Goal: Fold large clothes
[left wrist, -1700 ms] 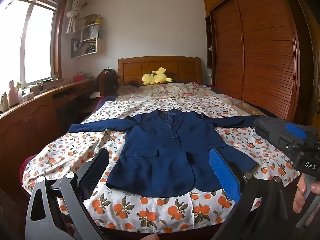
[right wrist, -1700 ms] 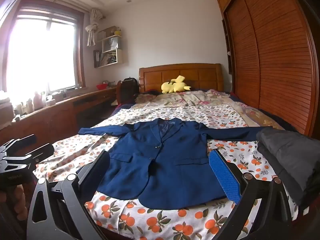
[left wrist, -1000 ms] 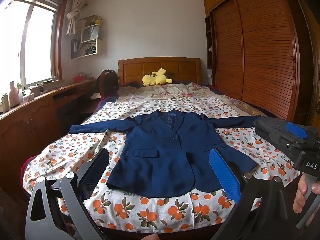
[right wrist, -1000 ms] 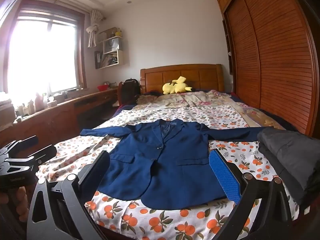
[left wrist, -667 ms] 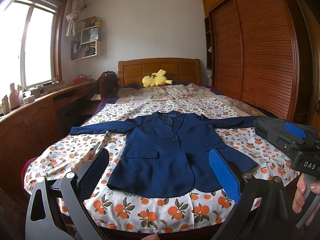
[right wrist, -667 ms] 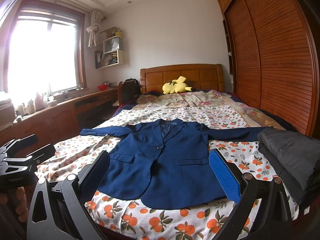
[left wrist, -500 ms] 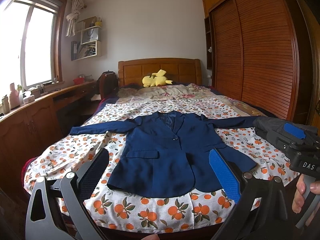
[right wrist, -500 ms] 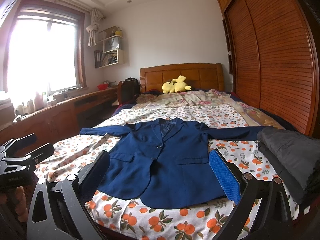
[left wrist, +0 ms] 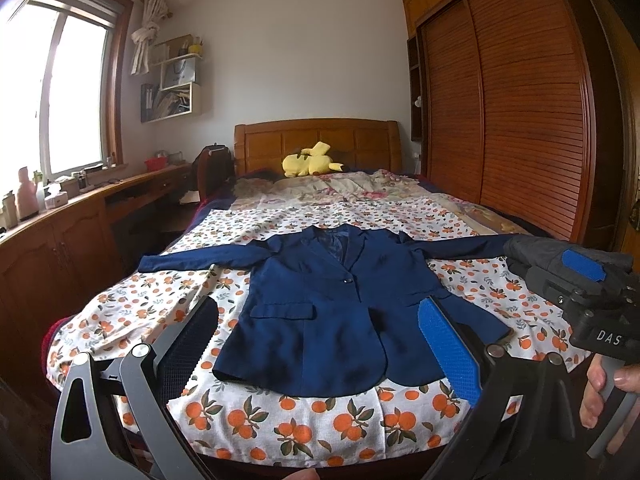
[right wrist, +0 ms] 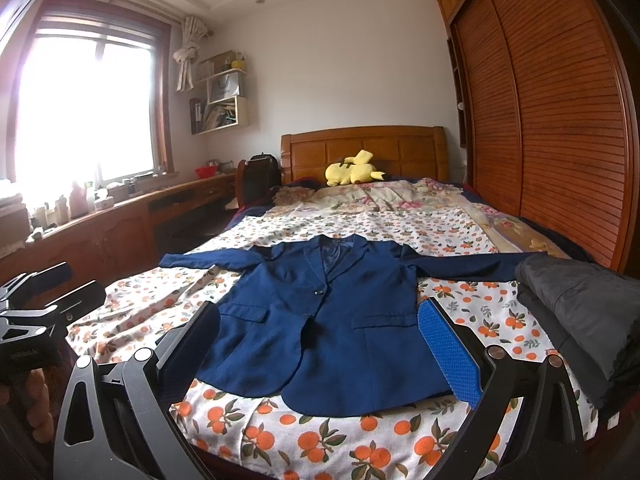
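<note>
A navy blue blazer (left wrist: 320, 312) (right wrist: 328, 320) lies flat and face up on the orange-print bedspread (left wrist: 320, 428) (right wrist: 320, 444), sleeves spread out to both sides, collar toward the headboard. My left gripper (left wrist: 316, 344) hangs open above the foot of the bed, short of the blazer's hem, with nothing between its fingers. My right gripper (right wrist: 320, 344) is open too, at the same distance from the hem. The right gripper's body (left wrist: 592, 304) shows at the right of the left wrist view, held by a hand (left wrist: 608, 384).
A folded dark grey garment (right wrist: 580, 312) sits on the bed's right corner. A yellow plush toy (right wrist: 354, 170) lies by the wooden headboard (right wrist: 360, 152). A wooden desk (left wrist: 80, 216) runs along the left wall under the window. A slatted wardrobe (left wrist: 520, 120) lines the right wall.
Both grippers have drifted only slightly; the blazer lies as before and both stay open.
</note>
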Tool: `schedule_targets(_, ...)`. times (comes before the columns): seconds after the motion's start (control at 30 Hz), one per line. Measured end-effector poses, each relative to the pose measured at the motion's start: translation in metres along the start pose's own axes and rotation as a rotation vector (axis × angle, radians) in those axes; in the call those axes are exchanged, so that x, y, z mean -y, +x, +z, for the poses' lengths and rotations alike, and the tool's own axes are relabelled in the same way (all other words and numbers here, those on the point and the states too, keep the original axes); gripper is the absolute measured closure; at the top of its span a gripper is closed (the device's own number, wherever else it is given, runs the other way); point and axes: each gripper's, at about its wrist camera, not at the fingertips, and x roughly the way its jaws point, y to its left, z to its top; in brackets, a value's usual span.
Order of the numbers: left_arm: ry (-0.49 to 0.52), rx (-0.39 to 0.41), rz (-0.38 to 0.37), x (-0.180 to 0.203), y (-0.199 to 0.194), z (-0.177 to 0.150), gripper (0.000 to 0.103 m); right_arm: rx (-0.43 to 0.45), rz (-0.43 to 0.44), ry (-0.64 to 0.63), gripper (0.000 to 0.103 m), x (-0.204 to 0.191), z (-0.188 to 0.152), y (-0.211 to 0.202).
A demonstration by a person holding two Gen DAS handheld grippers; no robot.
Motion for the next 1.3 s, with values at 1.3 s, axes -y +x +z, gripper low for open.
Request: schedule_targets(1.3, 0.0, 0.021, -0.005, 0.004, -0.009, 0.004, 0.002, 0.01, 0.009, -0.002, 0.007, -0.012, 0.004, -0.002)
